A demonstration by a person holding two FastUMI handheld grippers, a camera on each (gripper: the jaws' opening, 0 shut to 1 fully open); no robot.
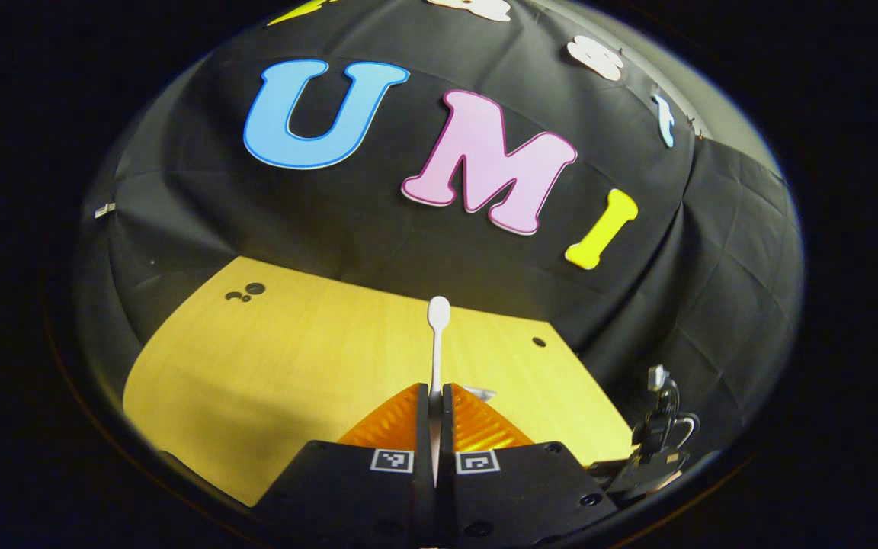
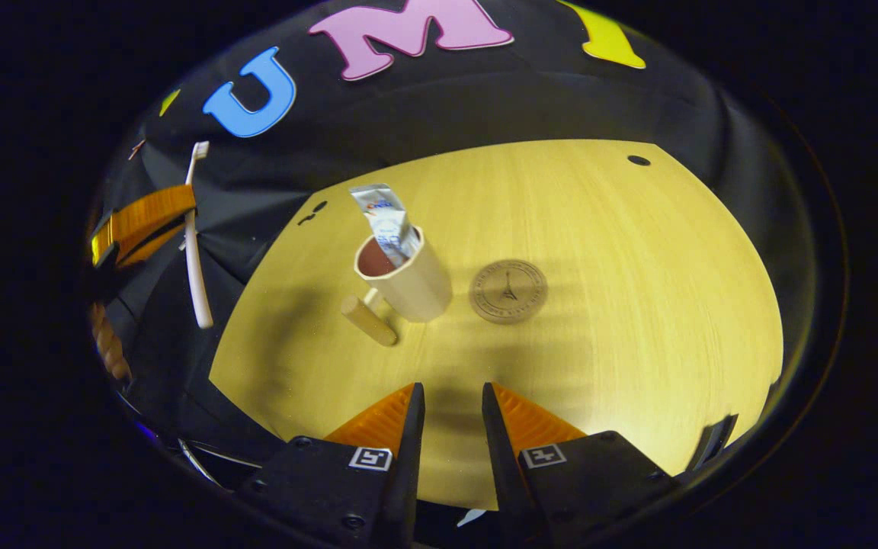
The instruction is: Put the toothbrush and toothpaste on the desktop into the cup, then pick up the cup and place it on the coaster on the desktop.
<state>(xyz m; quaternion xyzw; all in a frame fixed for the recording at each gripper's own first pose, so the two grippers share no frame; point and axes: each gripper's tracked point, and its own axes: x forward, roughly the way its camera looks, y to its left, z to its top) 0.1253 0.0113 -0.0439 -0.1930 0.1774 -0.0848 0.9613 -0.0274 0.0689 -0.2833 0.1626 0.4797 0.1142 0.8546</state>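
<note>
Your left gripper (image 1: 435, 396) is clamped on the toothbrush (image 1: 437, 335), both fingers pressed against its thin white handle; the head sticks out past the tips, above the desk (image 1: 271, 366). From the right gripper view you can see that same gripper (image 2: 180, 206) at the far left, off the desk's edge, holding the toothbrush (image 2: 195, 236) nearly upright with the bristle end up, in front of the black cloth wall (image 2: 485, 107).

Your right gripper (image 2: 450, 400) hangs over the near part of the desk (image 2: 637, 305) with its fingers apart and nothing between them.

You have the toothpaste (image 2: 387, 221) already in the cup (image 2: 408, 278), leaning against the rim with its crimped end poking out. That cup stands on the desk with its wooden handle (image 2: 369, 320) pointing toward you and to the left. Your coaster (image 2: 508, 291), a round disc, lies just to the right of the cup, bare, with a small gap between them.
</note>
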